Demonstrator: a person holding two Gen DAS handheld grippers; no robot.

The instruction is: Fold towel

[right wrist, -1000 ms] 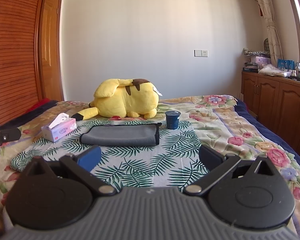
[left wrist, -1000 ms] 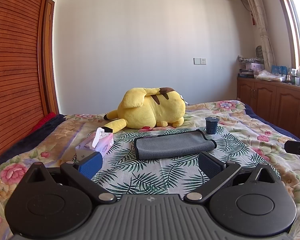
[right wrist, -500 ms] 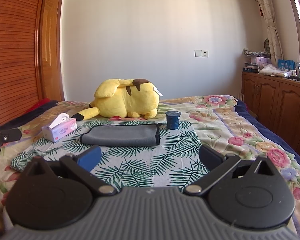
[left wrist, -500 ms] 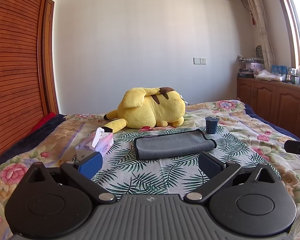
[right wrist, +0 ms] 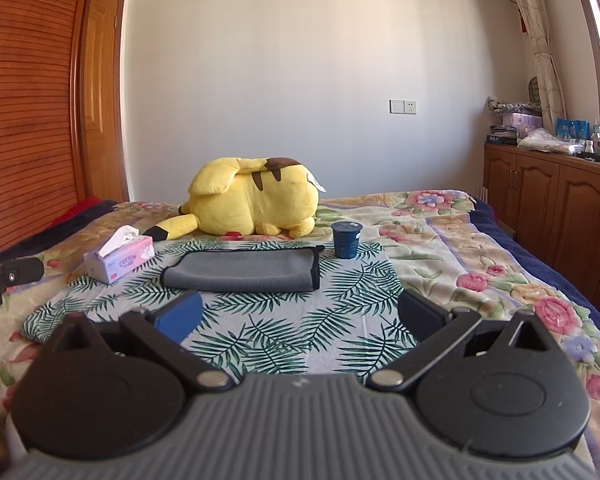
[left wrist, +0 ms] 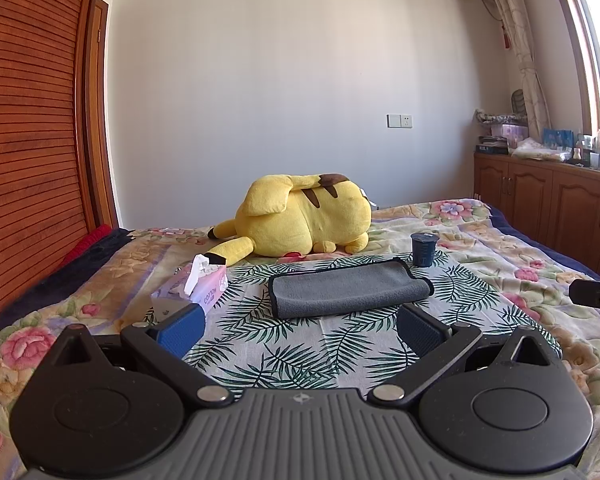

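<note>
A grey towel lies folded into a long flat rectangle on a palm-leaf cloth on the bed; it also shows in the right wrist view. My left gripper is open and empty, a little short of the towel's near edge. My right gripper is open and empty, also short of the towel. The left gripper shows at the left edge of the right wrist view.
A yellow plush toy lies behind the towel. A pink tissue box stands to its left and a dark blue cup at its right far corner. Wooden cabinets line the right wall.
</note>
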